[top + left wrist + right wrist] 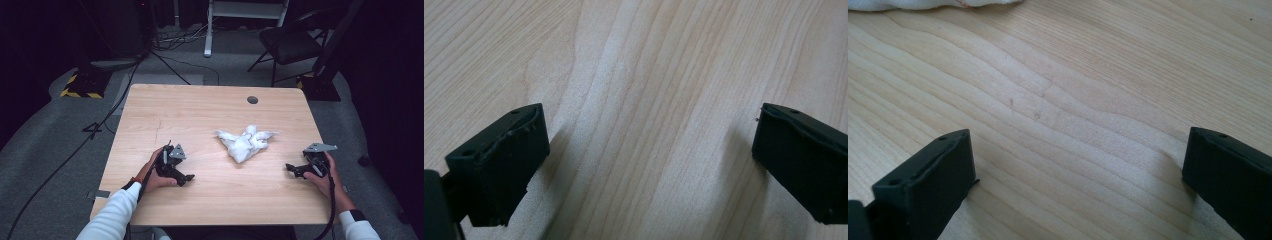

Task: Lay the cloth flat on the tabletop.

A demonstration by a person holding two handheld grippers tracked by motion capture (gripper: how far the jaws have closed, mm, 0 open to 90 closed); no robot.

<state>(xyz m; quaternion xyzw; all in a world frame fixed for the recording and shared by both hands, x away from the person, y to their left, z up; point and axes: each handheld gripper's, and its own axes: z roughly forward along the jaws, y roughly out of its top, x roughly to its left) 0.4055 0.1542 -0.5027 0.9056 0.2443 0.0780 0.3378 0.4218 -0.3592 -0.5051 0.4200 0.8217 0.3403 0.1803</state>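
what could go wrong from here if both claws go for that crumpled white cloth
1. The cloth lies bunched in a heap with pointed corners, so a claw may pinch several layers, or just a loose tip that slips out.
2. The left claw and right claw both sit low on the table, open and empty; sliding in, they could push the cloth along rather than catch it.

Light wooden table (150, 120), a crumpled white cloth (245, 143) near its middle.
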